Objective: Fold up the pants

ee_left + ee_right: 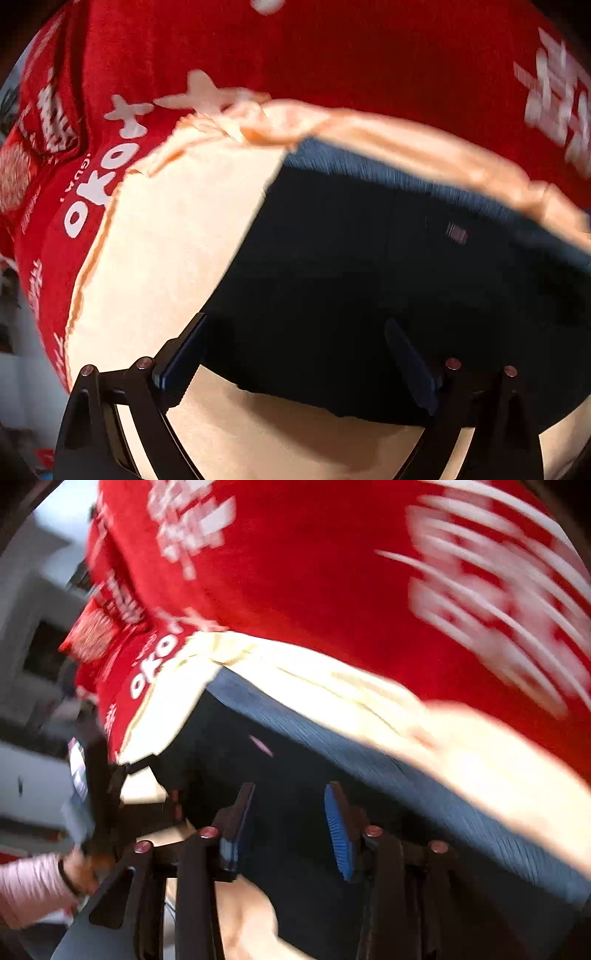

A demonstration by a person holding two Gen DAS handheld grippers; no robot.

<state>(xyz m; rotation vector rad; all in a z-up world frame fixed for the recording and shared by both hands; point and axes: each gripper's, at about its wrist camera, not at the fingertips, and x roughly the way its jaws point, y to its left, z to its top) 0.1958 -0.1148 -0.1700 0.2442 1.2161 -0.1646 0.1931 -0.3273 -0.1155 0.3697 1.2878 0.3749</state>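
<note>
1. The red cloth point(332, 55) with white printed lettering is the biggest thing I see; it covers the whole surface and runs past every edge of both views, so I treat it as what carries the work.

2. On it lies a cream cloth point(166, 240) with a frayed orange hem, its upper edge curving across the red cloth, probably laid down as a clean folding pad.

3. The pants point(369, 277), dark navy, lie on the cream cloth, covering its right part and reaching its upper hem. They look flat and part way folded, though blur hides the seams.

4. My left gripper point(295, 354) sits low over the near edge of the pants, its fingers spread wide with dark fabric between and under them. I judge it released, pressing or about to pinch, not grasping.

5. My right gripper point(290, 823) hangs over the same dark fabric in the right wrist view, blue pads point(338, 834) apart, nothing held. It seems poised to take the edge for the next fold.

6. A hand point(79, 871) in a pink sleeve shows at the lower left, holding the other gripper's handle.
</note>
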